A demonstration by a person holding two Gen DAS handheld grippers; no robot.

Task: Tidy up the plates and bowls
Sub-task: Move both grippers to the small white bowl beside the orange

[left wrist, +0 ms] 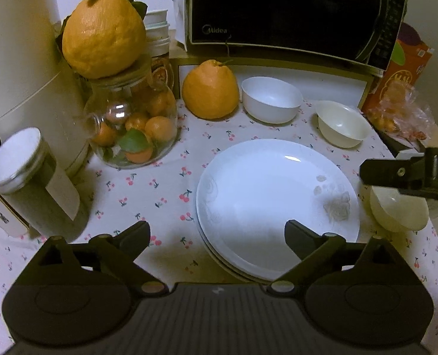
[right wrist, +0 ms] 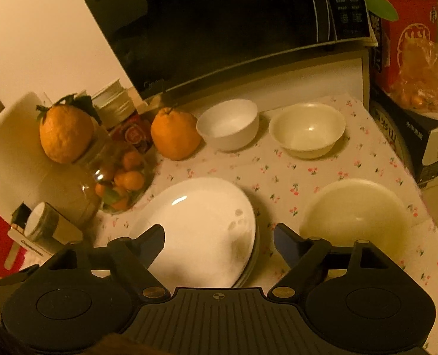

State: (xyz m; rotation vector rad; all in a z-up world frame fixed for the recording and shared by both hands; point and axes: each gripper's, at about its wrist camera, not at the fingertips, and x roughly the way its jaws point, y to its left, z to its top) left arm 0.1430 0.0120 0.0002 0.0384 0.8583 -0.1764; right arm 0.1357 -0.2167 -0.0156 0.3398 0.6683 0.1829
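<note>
A stack of white plates [left wrist: 278, 204] [right wrist: 201, 230] lies on the cherry-print tablecloth. Behind it stand a white bowl [left wrist: 270, 97] [right wrist: 229, 124] and a cream bowl [left wrist: 341, 122] [right wrist: 307, 130]. To the right of the plates, near the table's edge, sits another cream bowl [left wrist: 396, 210] [right wrist: 355, 210]. My left gripper [left wrist: 217, 230] hangs open above the plates' near left rim, gripping nothing. My right gripper [right wrist: 219, 233] is open over the gap between the plates and the near cream bowl, also gripping nothing. One of its fingers [left wrist: 396, 174] shows at the right of the left wrist view.
A black microwave [left wrist: 287, 11] fills the back. Left of the plates are a large orange [left wrist: 210, 88], a glass jar of small oranges [left wrist: 133, 130] with another orange [left wrist: 103, 35] on top, a white appliance [left wrist: 17, 59] and a lidded canister [left wrist: 26, 165]. A red box [right wrist: 405, 29] and bagged fruit [right wrist: 426, 82] stand at the right.
</note>
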